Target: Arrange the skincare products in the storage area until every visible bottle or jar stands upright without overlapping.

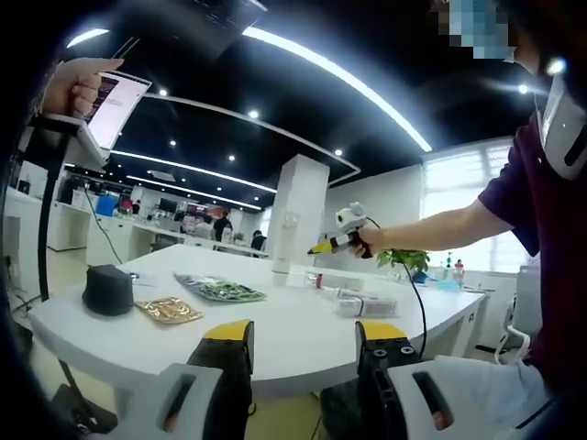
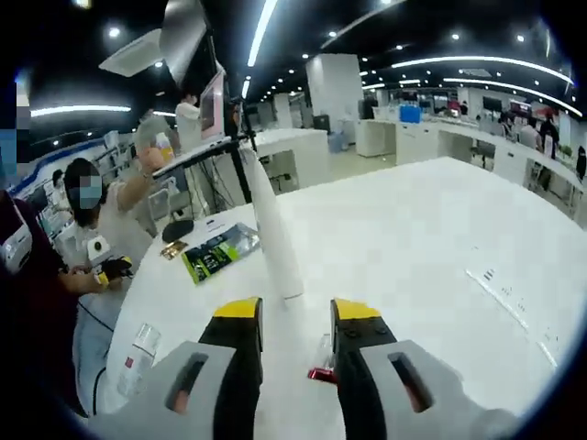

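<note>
While both grippers' fingers are held apart and empty, no arranging is judged done: a small bottle [image 2: 321, 359] lies on the desk [image 2: 413, 238] at 6 o'clock, between the right gripper [image 2: 295, 341] fingers; left gripper [image 1: 303, 353] hovers off-desk.

The left gripper view looks from below the edge of the white table [image 1: 303, 339], low and a little away, across its top toward the person's outstretched right gripper [image 1: 323, 246]. The right gripper view looks from above, close to the same table [image 2: 431, 247], facing down along it. Both views share the green packet [image 1: 220, 290] [image 2: 218, 252] and the table top.
</note>
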A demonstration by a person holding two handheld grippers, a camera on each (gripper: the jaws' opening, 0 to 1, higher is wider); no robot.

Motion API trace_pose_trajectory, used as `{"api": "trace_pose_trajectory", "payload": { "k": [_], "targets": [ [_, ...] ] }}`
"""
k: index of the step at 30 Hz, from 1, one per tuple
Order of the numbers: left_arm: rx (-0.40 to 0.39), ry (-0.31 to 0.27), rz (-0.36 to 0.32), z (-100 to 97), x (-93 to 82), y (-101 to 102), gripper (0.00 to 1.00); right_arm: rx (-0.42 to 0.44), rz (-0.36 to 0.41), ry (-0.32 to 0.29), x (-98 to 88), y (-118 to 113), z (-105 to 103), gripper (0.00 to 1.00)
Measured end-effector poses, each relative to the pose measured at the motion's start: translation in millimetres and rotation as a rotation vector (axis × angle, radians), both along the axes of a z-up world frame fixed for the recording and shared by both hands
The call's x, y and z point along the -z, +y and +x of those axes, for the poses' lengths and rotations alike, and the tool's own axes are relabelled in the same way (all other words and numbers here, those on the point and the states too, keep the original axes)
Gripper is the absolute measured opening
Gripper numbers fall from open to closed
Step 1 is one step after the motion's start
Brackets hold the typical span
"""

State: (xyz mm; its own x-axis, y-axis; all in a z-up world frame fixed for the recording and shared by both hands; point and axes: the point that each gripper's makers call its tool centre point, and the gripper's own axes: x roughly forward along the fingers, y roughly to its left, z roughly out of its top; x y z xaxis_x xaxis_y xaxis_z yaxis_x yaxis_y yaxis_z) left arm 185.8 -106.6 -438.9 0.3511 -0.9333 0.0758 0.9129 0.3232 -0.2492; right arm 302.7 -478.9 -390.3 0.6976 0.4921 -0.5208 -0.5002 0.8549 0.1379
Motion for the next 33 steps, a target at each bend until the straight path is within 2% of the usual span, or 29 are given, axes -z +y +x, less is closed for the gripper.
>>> {"api": "trace_pose_trajectory", "payload": {
  "k": [1,3,5,6,7,11,12,13,16,21,25,27,28,33],
  "targets": [
    [0.010,-0.003,-0.002,-1.3,-0.8,-3,0.45,0.036,-0.045,0.011,4.6,-10,-4,0.30],
    [0.018,-0.007,0.001,-2.4,-1.0,-5,0.45,0.049,-0.070,0.034,9.7,-11,-13,0.35],
    [0.039,-0.008,-0.001,-4.6,-1.5,-9,0.45,0.106,-0.081,0.103,20.8,-21,-22,0.41],
    [0.045,-0.009,-0.002,-5.4,-1.7,-10,0.45,0.114,-0.115,0.129,26.7,-26,-26,0.43],
    [0.053,-0.010,-0.005,-6.3,-2.3,-12,0.45,0.121,-0.150,0.155,32.7,-30,-30,0.43],
    [0.083,-0.005,-0.015,-8.3,-3.4,-19,0.45,0.126,-0.180,0.233,47.3,-32,-37,0.45],
    [0.093,-0.006,-0.014,-9.6,-3.4,-22,0.45,0.134,-0.206,0.282,55.0,-34,-40,0.45],
    [0.103,-0.006,-0.014,-10.9,-3.3,-24,0.45,0.135,-0.205,0.283,56.1,-33,-39,0.46],
    [0.129,-0.013,-0.007,-14.7,-2.9,-31,0.45,0.189,-0.224,0.356,66.8,-37,-39,0.45],
    [0.155,-0.011,-0.008,-16.4,-2.5,-38,0.45,0.196,-0.226,0.392,74.5,-36,-36,0.43],
    [0.172,-0.005,-0.010,-17.4,-2.0,-42,0.45,0.210,-0.251,0.425,82.9,-37,-31,0.33],
    [0.185,0.000,-0.016,-19.5,-2.8,-45,0.46,0.227,-0.255,0.446,88.0,-36,-29,0.31],
    [0.188,-0.001,-0.015,-20.2,-2.6,-46,0.46,0.227,-0.260,0.428,85.1,-36,-27,0.30],
    [0.205,-0.012,0.002,-24.2,-0.3,-49,0.46,0.220,-0.297,0.448,86.8,-28,-34,0.29]
  ]
}}
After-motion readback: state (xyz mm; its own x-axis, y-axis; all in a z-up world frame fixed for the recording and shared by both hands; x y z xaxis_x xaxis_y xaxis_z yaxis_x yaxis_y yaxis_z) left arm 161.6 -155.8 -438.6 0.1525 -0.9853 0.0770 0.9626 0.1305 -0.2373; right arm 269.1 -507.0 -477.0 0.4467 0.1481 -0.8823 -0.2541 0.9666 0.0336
